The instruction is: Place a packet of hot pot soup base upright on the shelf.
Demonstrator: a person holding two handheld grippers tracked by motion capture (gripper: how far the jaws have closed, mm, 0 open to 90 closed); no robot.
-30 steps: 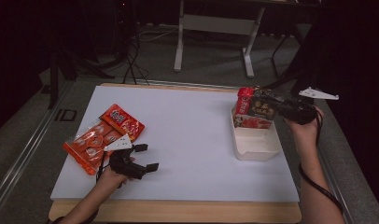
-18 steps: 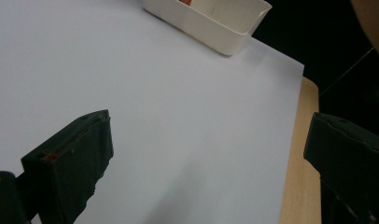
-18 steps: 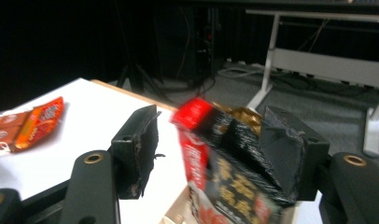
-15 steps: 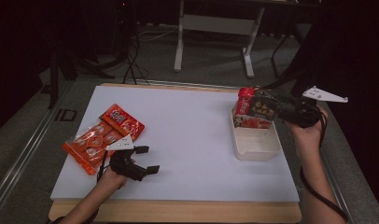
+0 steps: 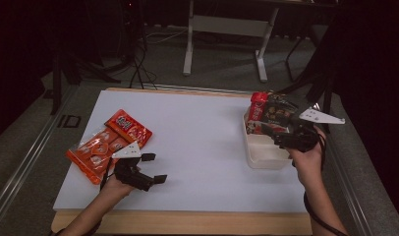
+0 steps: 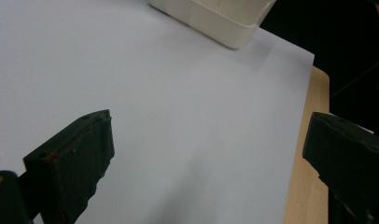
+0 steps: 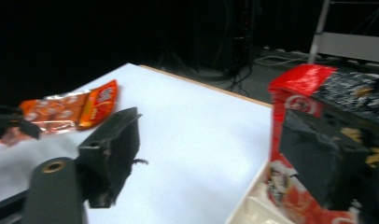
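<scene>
A red-and-black snack pack [image 5: 269, 114] stands on end in the far end of a cream bin [image 5: 262, 153] on the bench [image 5: 202, 132]. Just beside it, the right gripper [image 5: 275, 133] has just been opening its jaws, nothing between them: the placing step looks finished. The left gripper [image 5: 154, 168] rests open near two orange snack packs [image 5: 106, 142], likely next to pick up.

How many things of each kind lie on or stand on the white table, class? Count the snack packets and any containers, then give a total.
Orange snack packets on the left: 2
Red and dark snack packets standing in the tub: 2
White tub: 1
Total: 5
</scene>
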